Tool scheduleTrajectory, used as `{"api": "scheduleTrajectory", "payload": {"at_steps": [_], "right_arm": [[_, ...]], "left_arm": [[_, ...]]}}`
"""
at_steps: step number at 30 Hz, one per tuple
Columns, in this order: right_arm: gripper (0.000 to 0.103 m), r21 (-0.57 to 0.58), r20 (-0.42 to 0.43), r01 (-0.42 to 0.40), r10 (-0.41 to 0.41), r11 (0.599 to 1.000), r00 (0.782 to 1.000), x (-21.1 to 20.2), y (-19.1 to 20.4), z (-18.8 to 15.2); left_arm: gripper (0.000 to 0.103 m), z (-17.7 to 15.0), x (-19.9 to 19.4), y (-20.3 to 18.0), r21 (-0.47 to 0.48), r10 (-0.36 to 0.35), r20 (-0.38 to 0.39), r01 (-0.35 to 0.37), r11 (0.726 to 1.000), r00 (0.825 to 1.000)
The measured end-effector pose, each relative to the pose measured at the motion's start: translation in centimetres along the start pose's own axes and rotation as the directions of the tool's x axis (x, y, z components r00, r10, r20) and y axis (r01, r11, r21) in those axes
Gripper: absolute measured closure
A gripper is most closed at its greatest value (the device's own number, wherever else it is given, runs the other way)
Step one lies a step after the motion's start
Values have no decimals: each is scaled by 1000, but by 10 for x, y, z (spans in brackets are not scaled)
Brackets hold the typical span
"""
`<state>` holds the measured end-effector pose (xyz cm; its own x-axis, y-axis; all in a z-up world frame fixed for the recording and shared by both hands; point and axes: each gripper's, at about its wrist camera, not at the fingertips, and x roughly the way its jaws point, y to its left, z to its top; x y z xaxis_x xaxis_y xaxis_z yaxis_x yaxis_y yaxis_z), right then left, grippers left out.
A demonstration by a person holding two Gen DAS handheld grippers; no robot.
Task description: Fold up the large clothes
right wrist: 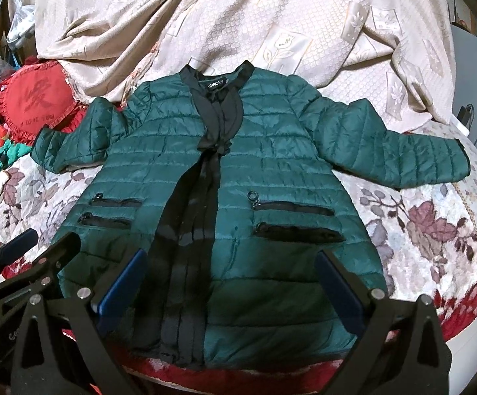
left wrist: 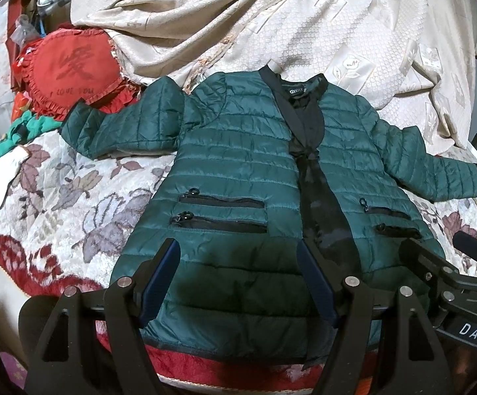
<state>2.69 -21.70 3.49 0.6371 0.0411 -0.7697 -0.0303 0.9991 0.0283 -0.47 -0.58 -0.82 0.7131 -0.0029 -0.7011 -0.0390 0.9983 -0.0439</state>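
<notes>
Left wrist view is showing a green quilted jacket (left wrist: pixel 238 164) lying face up and spread flat on a bed (left wrist: pixel 73 204) covered by a floral blanket, sleeves stretched out to either side, black collar pointing away. The left gripper (left wrist: pixel 238 256) is hanging over the jacket's lower front with its blue pads apart and nothing between them. Right wrist view is showing the right gripper (right wrist: pixel 231 270) hovering over the hem beside the black front placket, jaws standing wide and gripping nothing. A beige bedspread (left wrist: pixel 271 16) is lying crumpled beyond the collar, and a red pillow (left wrist: pixel 70 69) is sitting near one sleeve.
</notes>
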Motion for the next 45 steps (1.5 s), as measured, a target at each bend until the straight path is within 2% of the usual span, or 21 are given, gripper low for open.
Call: {"api": "scheduleTrajectory", "payload": {"at_steps": [5, 7, 8, 13, 14, 16, 18, 27, 39, 45], "right_arm": [[0, -1, -28, -5, 5, 1000, 1000, 2, 1, 1], [0, -2, -27, -9, 8, 1000, 1000, 2, 1, 0], [0, -3, -28, -8, 8, 1000, 1000, 2, 2, 0], [0, -2, -11, -14, 14, 1000, 1000, 2, 3, 0], [0, -1, -15, -14, 14, 1000, 1000, 2, 3, 0], [0, -2, -19, -12, 12, 1000, 1000, 2, 3, 0], [0, 0, 0, -18, 18, 1000, 1000, 3, 4, -1], [0, -13, 0, -7, 7, 1000, 1000, 6, 7, -2], [0, -37, -27, 18, -19, 999, 999, 11, 7, -1], [0, -42, -34, 24, -25, 999, 999, 11, 7, -2]], "left_arm": [[46, -2, 0, 0, 7, 4, 11, -4, 1000, 1000], [46, -2, 0, 1, -5, -4, -4, 4, 1000, 1000], [46, -1, 0, 3, -28, -23, -35, 22, 999, 999], [46, -2, 1, 4, -33, -25, -39, 24, 999, 999], [46, -1, 1, 7, -57, -44, -73, 40, 998, 996], [46, -2, 2, 8, -70, -52, -95, 46, 997, 994], [46, -3, 2, 6, -50, -36, -69, 33, 998, 997], [46, -2, 5, 10, -69, -51, -109, 43, 997, 993], [46, -4, 7, 8, -71, -59, -59, 55, 996, 996], [46, -3, 9, 7, -67, -54, -63, 50, 997, 997]]}}
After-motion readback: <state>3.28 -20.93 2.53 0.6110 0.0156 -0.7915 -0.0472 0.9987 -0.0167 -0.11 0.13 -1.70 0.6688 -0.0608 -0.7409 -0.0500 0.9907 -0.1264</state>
